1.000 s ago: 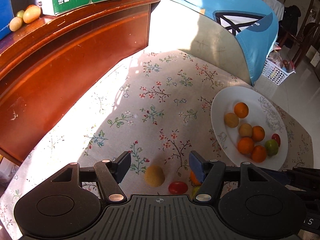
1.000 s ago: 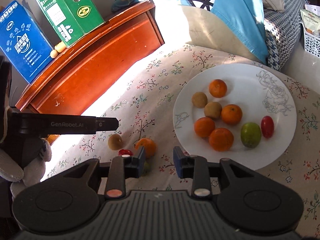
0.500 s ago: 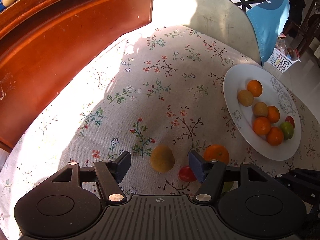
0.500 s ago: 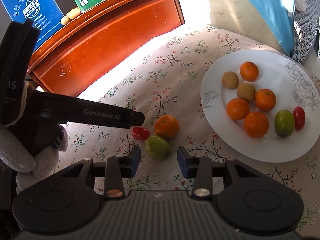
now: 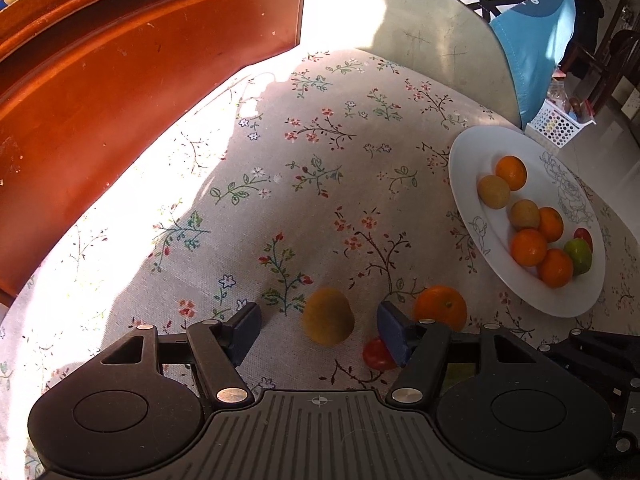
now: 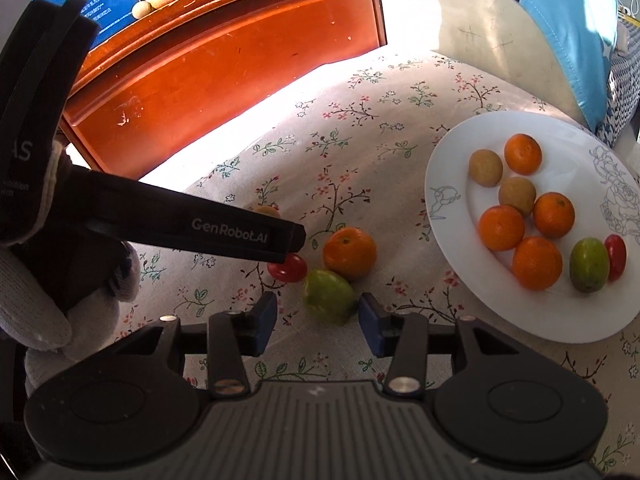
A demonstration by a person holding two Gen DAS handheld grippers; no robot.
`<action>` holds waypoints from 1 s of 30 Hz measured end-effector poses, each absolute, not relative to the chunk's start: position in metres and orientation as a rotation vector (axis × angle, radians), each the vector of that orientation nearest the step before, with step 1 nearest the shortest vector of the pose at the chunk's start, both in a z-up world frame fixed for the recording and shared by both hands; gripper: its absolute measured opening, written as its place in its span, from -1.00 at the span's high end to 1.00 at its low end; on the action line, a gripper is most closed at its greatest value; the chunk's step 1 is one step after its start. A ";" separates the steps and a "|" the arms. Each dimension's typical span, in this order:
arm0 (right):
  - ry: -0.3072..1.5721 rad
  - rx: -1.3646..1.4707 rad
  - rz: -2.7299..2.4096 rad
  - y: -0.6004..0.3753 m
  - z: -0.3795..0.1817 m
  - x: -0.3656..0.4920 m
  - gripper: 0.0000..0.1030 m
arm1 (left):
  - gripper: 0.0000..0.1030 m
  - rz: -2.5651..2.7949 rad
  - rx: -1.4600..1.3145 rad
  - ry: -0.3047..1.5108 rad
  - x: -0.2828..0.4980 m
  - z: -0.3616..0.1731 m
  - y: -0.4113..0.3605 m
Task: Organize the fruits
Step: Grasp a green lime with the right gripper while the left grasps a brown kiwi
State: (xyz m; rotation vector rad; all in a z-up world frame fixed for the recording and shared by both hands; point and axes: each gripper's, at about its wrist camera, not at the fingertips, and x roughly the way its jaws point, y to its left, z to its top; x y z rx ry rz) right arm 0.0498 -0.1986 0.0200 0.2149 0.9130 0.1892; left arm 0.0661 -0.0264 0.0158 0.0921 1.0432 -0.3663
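Loose fruits lie on the floral cloth: a brown kiwi [image 5: 328,316], a cherry tomato [image 5: 376,354], an orange [image 5: 440,306] and a green fruit [image 6: 329,295]. My left gripper [image 5: 318,330] is open, its jaws on either side of the kiwi. My right gripper [image 6: 317,322] is open, with the green fruit between its tips. The tomato [image 6: 288,268] and orange [image 6: 349,252] lie just beyond. A white plate [image 6: 452,216] at the right holds several oranges, kiwis, a green fruit and a tomato. It also shows in the left wrist view [image 5: 464,168].
A red-brown wooden cabinet [image 6: 224,64] borders the cloth at the back left, with boxes and small fruits on top. A blue and beige cushion [image 6: 560,20] lies behind the plate. The left gripper's body and gloved hand [image 6: 60,248] fill the left of the right wrist view.
Both grippers have moved forward and down toward the loose fruits. The kiwi now sits between the left jaws and the green fruit between the right jaws. No fruit has moved.
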 end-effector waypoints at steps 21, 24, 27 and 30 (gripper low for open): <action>0.894 0.203 0.163 -0.200 0.019 0.050 0.40 | 0.54 -0.382 0.125 0.996 0.059 0.019 -0.032; 0.880 0.205 0.164 -0.201 0.023 0.048 0.40 | 0.54 -0.377 0.126 0.985 0.058 0.023 -0.032; 0.867 0.213 0.164 -0.204 0.027 0.047 0.40 | 0.54 -0.373 0.123 0.970 0.058 0.028 -0.032; 0.848 0.215 0.155 -0.208 0.033 0.046 0.40 | 0.54 -0.371 0.142 0.945 0.057 0.033 -0.036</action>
